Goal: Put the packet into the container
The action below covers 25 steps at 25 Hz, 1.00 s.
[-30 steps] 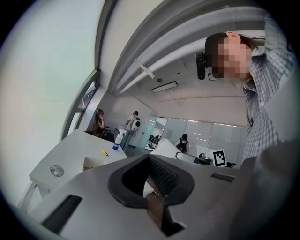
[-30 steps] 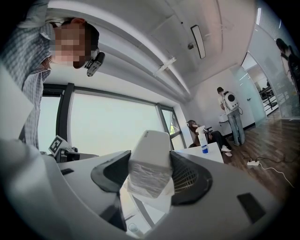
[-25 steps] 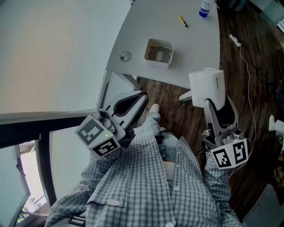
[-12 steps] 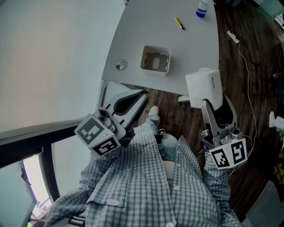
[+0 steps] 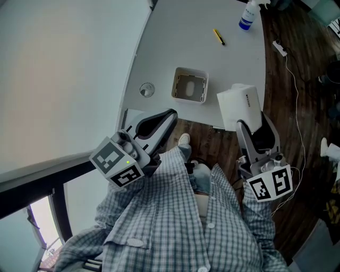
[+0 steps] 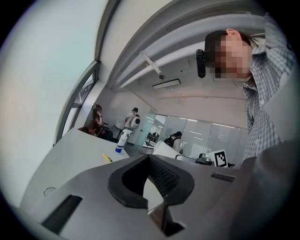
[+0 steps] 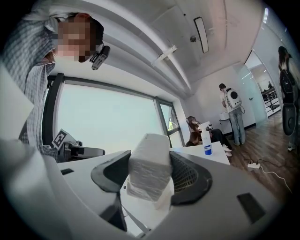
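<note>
1. Right gripper [image 5: 254,126]: I hold it out ahead of my checked shirt [image 5: 175,223], pointing forward at the grey table [image 5: 175,48]. The jaws are clamped on a white tissue packet [image 5: 240,106]. In the right gripper view the packet [image 7: 149,166] stands on end between the two black pads and rises above them.
2. Packet position: held in the air above the table's near edge, to the right of the container [image 5: 190,85] and apart from it.
3. Container: a white, open-topped box standing on the table near its front edge. The packet is not in it.
4. Left gripper [image 5: 171,114]: held close to my body on the left and aimed forward toward the table's near corner. The left gripper view shows the jaws drawn narrow, tips meeting, with nothing between them.
5. Other items: a yellow pen [image 5: 218,36] and a spray bottle [image 5: 246,16] sit farther back on the table.
</note>
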Motion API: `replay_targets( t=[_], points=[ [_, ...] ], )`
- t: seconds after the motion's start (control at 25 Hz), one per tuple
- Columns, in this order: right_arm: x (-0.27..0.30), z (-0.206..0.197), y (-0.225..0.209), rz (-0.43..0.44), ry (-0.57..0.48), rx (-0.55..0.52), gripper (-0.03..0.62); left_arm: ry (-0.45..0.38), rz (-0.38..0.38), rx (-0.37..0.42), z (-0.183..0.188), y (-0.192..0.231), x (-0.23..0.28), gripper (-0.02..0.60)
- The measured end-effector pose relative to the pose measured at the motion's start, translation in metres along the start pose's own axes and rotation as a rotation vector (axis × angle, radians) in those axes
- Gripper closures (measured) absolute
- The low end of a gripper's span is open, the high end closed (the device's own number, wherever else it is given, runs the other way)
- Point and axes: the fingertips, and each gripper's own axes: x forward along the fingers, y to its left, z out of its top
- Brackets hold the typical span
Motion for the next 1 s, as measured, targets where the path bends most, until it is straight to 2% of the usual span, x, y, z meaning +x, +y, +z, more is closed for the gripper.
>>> replay_targets(
  t=[0.24, 0.52, 1.0],
  points=[
    [0.034, -0.003, 0.001, 0.028, 0.037, -0.05, 0.335, -0.002, 0.005, -0.011, 0.011, 0.025, 0.007, 0.574],
    [0.073, -0.023, 0.008, 0.083, 0.105, -0.115, 0.335, -0.008, 0.02, -0.024, 0.016, 0.055, 0.014, 0.574],
    [0.136, -0.059, 0.01, 0.186, 0.209, -0.194, 0.335, -0.008, 0.055, -0.039, 0.022, 0.082, 0.013, 0.574]
  ],
)
